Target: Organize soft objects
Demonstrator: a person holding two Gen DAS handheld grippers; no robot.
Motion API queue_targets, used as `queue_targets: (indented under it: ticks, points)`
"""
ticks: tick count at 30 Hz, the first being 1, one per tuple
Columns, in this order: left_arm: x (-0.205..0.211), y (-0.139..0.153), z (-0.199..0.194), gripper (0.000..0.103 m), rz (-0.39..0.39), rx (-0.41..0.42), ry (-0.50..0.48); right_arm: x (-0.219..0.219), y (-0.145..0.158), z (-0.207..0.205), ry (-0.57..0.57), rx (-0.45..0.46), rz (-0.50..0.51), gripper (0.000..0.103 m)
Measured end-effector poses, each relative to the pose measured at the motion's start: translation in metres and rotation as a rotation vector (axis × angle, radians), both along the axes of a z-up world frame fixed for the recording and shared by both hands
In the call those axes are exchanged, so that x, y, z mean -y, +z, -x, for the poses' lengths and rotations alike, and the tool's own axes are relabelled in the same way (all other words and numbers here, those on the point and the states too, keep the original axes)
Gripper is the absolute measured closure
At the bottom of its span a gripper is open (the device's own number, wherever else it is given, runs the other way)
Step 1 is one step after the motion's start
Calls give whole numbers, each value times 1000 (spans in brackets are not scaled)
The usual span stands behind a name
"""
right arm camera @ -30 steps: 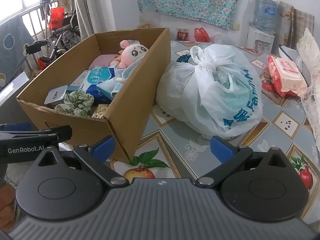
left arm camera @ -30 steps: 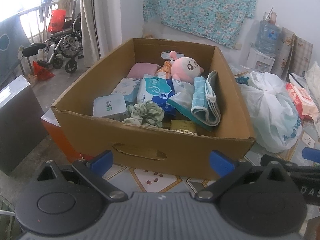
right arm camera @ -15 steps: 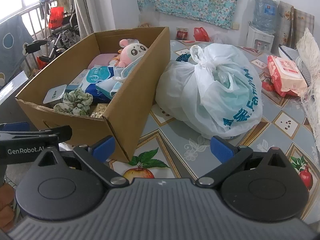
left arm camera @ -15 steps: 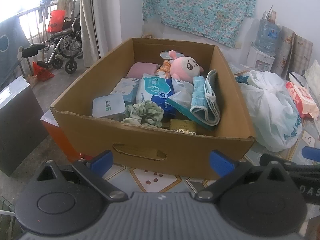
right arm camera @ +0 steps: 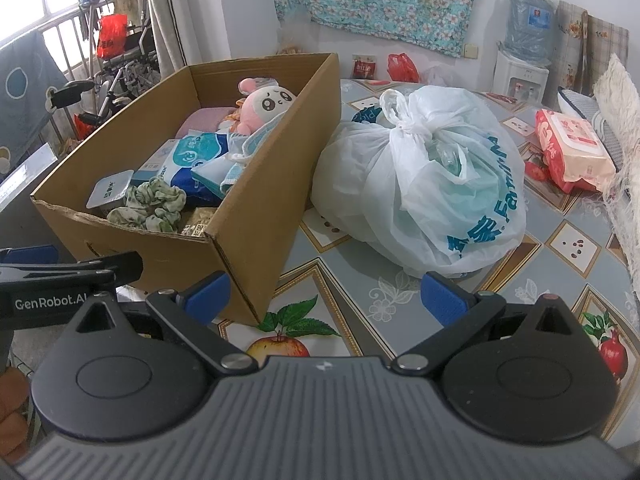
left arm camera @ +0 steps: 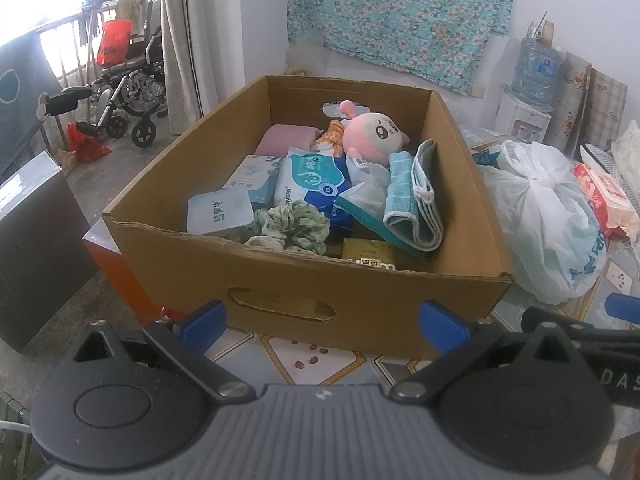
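A cardboard box (left arm camera: pixel 280 276) (right arm camera: pixel 256 216) stands on the patterned table. In it lie a pink plush toy (left arm camera: pixel 374 134) (right arm camera: pixel 266 106), a green scrunchie (left arm camera: pixel 290 226) (right arm camera: pixel 150 204), a folded blue towel (left arm camera: pixel 416 200), a wet-wipe pack (left arm camera: pixel 310 178) and a pink folded cloth (left arm camera: pixel 286 138). My left gripper (left arm camera: pixel 322 322) is open and empty, just in front of the box's near wall. My right gripper (right arm camera: pixel 324 298) is open and empty, in front of the box's near right corner.
A tied white plastic bag (right arm camera: pixel 432 176) (left arm camera: pixel 548 220) lies right of the box. A pink tissue pack (right arm camera: pixel 572 148) lies at the far right. A dark cabinet (left arm camera: pixel 32 248) and a wheelchair (left arm camera: pixel 128 92) stand to the left.
Both views have shifted very slightly; the box and its contents have not moved. Both grippers stay open.
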State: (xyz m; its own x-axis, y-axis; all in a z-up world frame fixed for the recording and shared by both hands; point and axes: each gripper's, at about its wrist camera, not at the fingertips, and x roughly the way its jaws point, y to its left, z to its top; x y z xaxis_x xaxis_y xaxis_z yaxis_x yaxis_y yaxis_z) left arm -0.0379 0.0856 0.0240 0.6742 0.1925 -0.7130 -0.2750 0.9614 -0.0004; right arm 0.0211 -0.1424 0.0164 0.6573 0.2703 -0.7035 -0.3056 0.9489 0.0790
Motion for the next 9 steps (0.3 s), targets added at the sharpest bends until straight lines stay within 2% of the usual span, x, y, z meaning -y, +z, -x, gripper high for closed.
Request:
queue_targets:
  ticks: [9]
  points:
    - [-1, 0, 0, 0, -1, 0, 1, 0, -1, -1, 0, -2, -1, 1]
